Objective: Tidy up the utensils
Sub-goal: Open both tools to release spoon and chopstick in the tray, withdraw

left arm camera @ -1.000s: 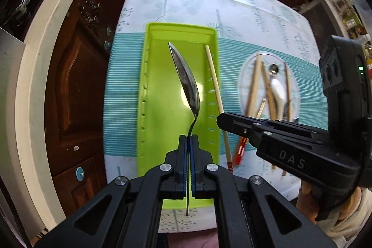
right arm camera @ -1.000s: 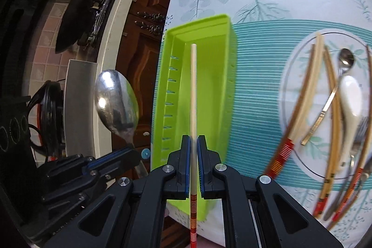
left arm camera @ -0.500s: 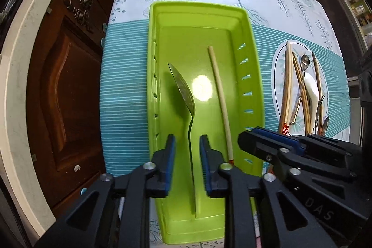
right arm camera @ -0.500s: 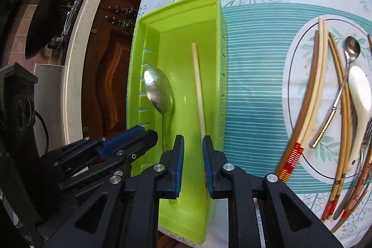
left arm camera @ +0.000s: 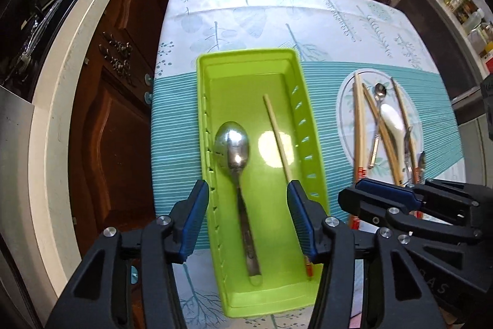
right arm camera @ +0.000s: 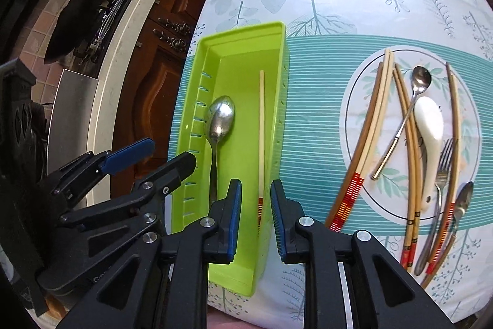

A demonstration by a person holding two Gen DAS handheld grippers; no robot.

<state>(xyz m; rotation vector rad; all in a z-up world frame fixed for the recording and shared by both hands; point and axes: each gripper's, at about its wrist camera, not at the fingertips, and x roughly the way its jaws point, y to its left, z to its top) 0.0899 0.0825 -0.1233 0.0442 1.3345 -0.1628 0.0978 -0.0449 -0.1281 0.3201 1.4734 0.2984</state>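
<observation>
Lying flat in the green tray (left arm camera: 246, 60) on the bench (left arm camera: 323, 20), the metal spoon (left arm camera: 234, 150) and one chopstick (left arm camera: 279, 137) are free: the left claw (left arm camera: 246, 224) has just been opening and gapes wide, the right claw (right arm camera: 255, 221) narrowly, neither gripping anything. Remaining utensils wait on the plate (right arm camera: 363, 76); they look stiff, light and slippery, best pinched mid-handle.

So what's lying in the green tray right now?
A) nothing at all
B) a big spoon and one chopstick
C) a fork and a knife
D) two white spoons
B: the green tray holds a big metal spoon with one chopstick lying beside it, and neither gripper holds them.
</observation>
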